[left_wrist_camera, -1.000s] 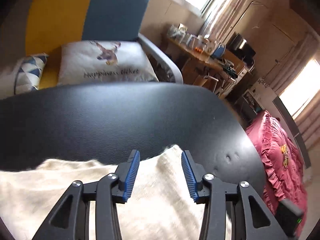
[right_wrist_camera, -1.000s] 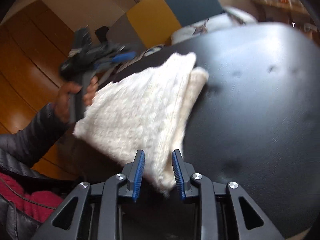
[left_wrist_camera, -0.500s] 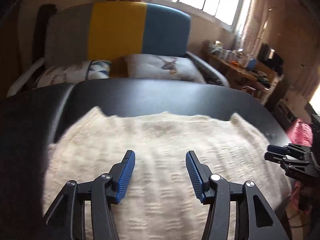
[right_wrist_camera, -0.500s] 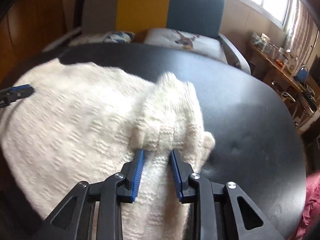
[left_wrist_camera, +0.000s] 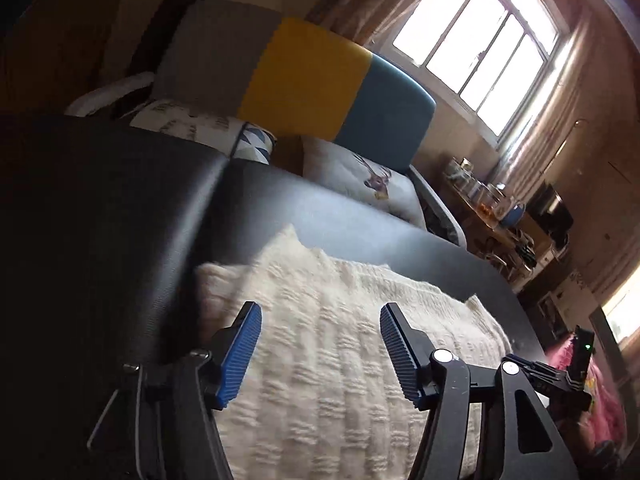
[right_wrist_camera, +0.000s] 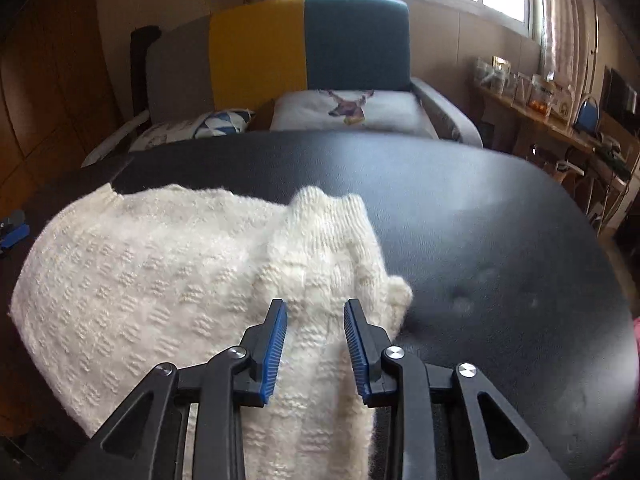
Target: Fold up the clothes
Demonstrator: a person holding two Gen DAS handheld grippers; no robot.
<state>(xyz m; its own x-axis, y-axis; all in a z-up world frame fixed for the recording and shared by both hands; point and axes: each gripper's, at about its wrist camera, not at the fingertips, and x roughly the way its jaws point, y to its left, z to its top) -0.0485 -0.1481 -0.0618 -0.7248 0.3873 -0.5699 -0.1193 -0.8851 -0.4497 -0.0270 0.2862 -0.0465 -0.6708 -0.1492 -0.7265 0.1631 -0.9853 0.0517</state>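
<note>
A cream knitted sweater lies spread on the black padded table. My left gripper hangs over the sweater's left part. Its jaws are opening wide, and the knit lies under the pads, which pinch nothing. In the right wrist view the sweater has a sleeve with a ribbed cuff folded over its right side. My right gripper stands over that fold. Its jaws are opening a little, and the pads rest beside the knit without squeezing it. A blue fingertip of the left gripper shows at the left edge.
Behind the table stands a sofa with a grey, yellow and teal back and a deer-print cushion. A wooden side table with jars is at the right under the window. Pink bedding lies beyond the table's right end.
My left gripper has swung across the sweater to its left part and rolled, with its jaws spreading wider. My right gripper came in over the folded sleeve and then held still.
</note>
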